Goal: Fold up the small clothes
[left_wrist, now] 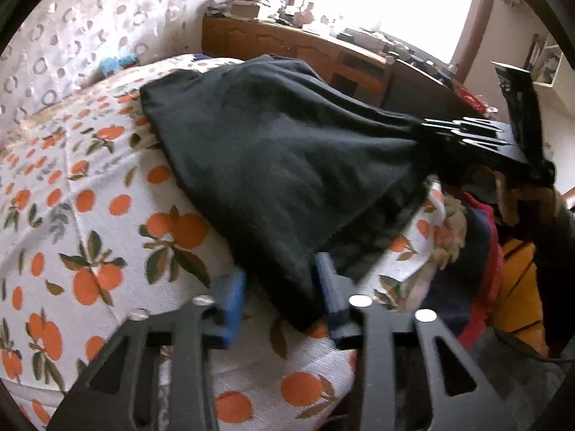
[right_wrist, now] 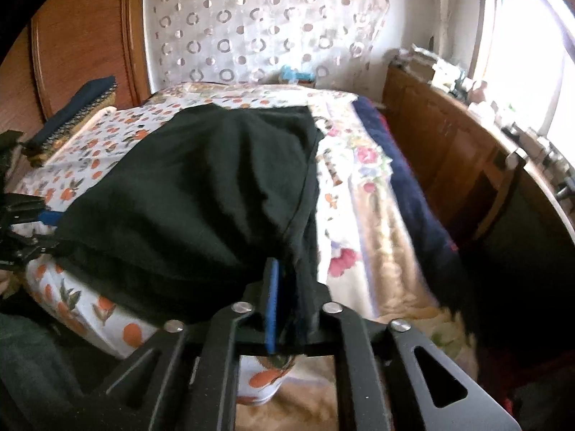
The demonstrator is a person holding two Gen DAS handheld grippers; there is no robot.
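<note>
A dark green-black garment [left_wrist: 280,151] is stretched over the bed with the orange-print sheet [left_wrist: 90,215]; its far part rests on the sheet. My left gripper [left_wrist: 280,294] has its blue pads apart, with a near corner of the garment hanging between them, not clamped. My right gripper [right_wrist: 287,301] is shut on the garment [right_wrist: 201,186] at its other near corner, and it shows at the right of the left wrist view [left_wrist: 463,133], holding the cloth raised. The left gripper shows at the left edge of the right wrist view [right_wrist: 43,222].
A wooden sideboard [left_wrist: 305,46] full of clutter stands under the bright window. A pile of coloured clothes [left_wrist: 481,237] lies at the bed's right. A floral and navy blanket [right_wrist: 377,194] covers the bed's right side. Folded dark items [right_wrist: 72,115] sit at the far left by a wooden wardrobe.
</note>
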